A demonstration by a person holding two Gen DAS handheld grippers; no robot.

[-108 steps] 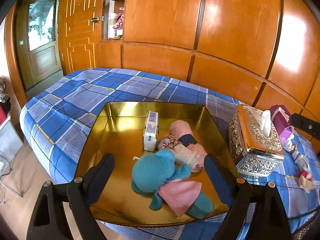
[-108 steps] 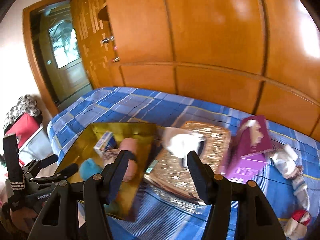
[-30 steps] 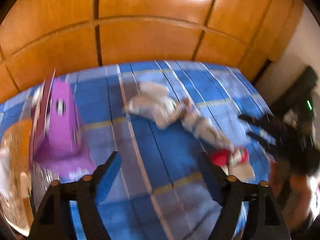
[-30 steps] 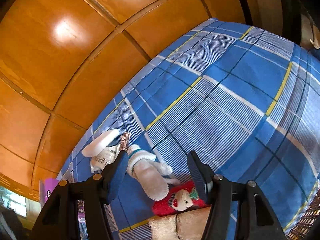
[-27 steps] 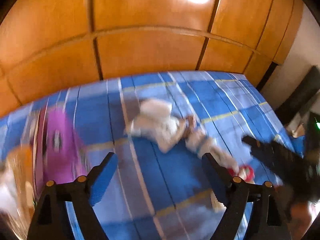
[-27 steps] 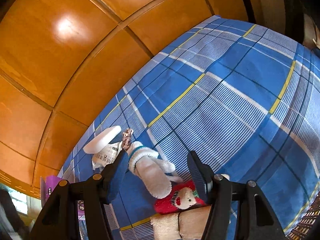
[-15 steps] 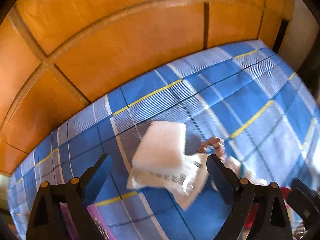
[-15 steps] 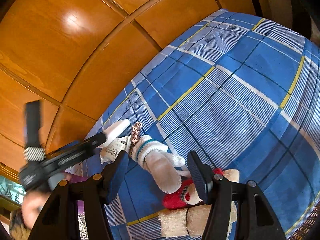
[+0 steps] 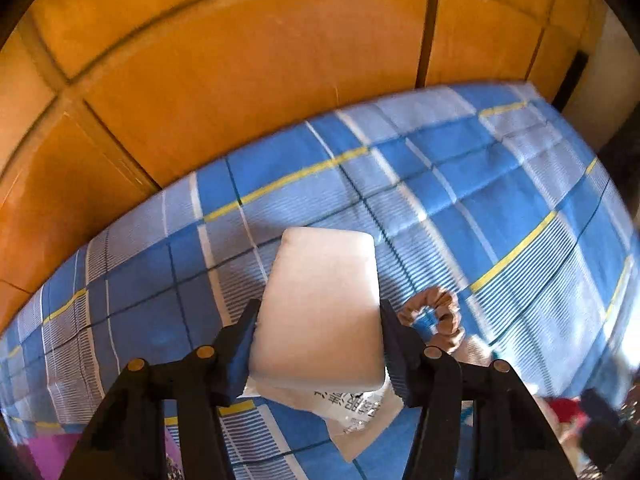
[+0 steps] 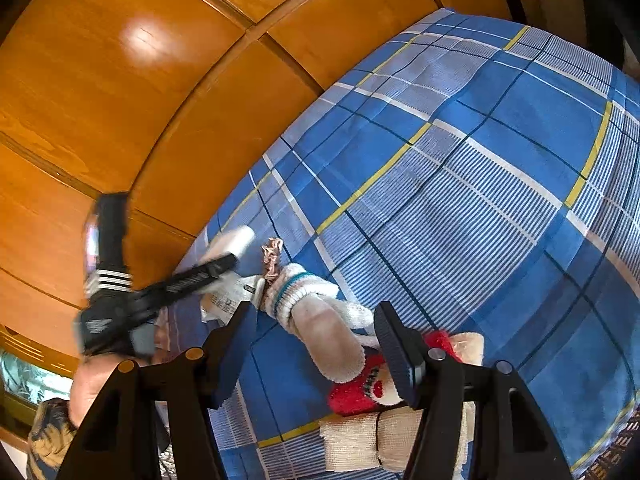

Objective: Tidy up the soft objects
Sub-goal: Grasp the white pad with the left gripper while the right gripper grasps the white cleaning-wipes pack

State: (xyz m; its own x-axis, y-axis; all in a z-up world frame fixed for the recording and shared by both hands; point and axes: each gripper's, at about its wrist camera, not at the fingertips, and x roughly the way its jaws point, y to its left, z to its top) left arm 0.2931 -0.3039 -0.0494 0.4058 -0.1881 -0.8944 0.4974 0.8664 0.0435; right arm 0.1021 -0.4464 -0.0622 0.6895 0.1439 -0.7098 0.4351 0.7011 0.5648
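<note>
The left gripper (image 9: pixel 318 342) has its 2 fingers against both sides of the white sponge (image 9: pixel 322 308) on the plaid tabletop (image 9: pixel 500 200), probably to lift it. The right gripper (image 10: pixel 316 344) hangs open above the white glove (image 10: pixel 320 320), gripping nothing.

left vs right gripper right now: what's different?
The left gripper brackets a white foam block, pads against its sides; the right gripper stands open with only a white mitten lying between its fingers, untouched. The left view is motion-blurred, the right sharp. Both point down at the blue plaid cloth.
</note>
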